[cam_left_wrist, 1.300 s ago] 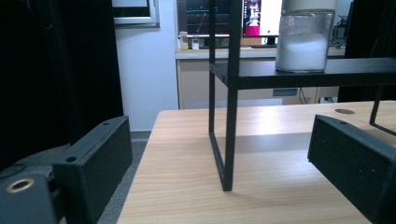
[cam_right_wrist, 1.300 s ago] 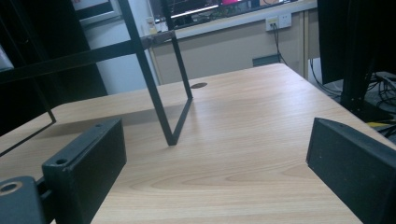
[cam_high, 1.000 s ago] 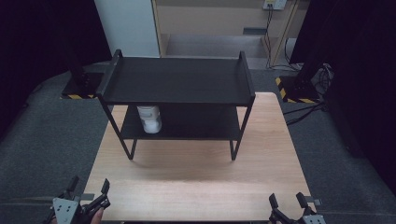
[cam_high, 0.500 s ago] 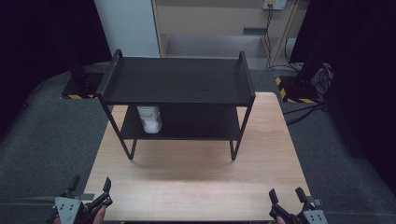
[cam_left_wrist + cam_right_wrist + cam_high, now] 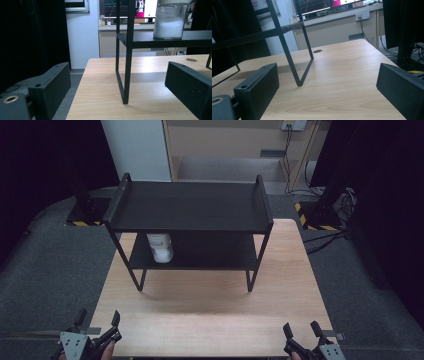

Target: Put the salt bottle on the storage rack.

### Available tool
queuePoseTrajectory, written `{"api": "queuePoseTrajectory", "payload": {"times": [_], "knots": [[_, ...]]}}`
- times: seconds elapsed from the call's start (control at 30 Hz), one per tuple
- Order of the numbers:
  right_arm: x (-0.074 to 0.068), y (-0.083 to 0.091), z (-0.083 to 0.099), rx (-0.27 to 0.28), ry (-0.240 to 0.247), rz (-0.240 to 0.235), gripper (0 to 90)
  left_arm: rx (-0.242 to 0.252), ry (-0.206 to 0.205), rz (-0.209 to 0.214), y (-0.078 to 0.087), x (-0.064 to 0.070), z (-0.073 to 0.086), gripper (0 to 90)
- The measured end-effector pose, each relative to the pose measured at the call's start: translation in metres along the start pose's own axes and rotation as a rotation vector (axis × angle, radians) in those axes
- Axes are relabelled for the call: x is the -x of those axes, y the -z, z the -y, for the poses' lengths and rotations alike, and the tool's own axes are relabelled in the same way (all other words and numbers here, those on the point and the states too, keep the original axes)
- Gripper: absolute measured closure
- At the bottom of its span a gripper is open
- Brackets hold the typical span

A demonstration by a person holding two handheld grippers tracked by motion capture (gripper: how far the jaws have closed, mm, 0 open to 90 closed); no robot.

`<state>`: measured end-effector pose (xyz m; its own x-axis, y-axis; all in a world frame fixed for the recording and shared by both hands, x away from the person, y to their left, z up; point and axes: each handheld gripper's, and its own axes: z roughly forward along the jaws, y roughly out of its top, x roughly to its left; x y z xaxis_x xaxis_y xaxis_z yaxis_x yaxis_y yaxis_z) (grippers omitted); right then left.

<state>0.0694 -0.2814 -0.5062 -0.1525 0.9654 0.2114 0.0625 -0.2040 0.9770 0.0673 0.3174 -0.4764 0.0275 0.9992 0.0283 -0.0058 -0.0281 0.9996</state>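
- High view: the left claw (image 5: 98, 326) sat at the near left corner of the counter (image 5: 210, 320), jaws spread and holding nothing. The right claw (image 5: 303, 336) sat at the near right corner, likewise parted and empty. Both were well short of the black two-tier rack (image 5: 192, 207), which stood ahead of them on the far half of the counter. A jar (image 5: 160, 247) of white powder stood upright on the rack's lower shelf, ahead and slightly right of the left claw, and far left of the right claw. Most likely it was tucked under the top tier so that it could only be reached from the front.

- Left gripper view: the jaws stood wide apart with bare counter (image 5: 150, 100) between them. The rack's front leg (image 5: 127, 62) rose between the jaws and farther out. The jar (image 5: 170, 20) stood above and to the right of that leg on the lower shelf (image 5: 162, 40). Its top was cut off by the frame, so I cannot tell how it was closed. This claw looked the better placed for a reach.

- Right gripper view: the jaws stood open and empty over the counter (image 5: 337, 87). A slanted rack leg (image 5: 289, 57) stood ahead and left of centre.
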Motion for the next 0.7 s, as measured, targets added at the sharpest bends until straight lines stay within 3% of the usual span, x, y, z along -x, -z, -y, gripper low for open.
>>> {"api": "queuePoseTrajectory", "payload": {"times": [0.7], "knots": [[-0.0086,0.0035,-0.0024,0.001,-0.007,-0.029,3.7,0.004,0.015,-0.002,0.0082,0.0022,-0.0003,5.4]]}}
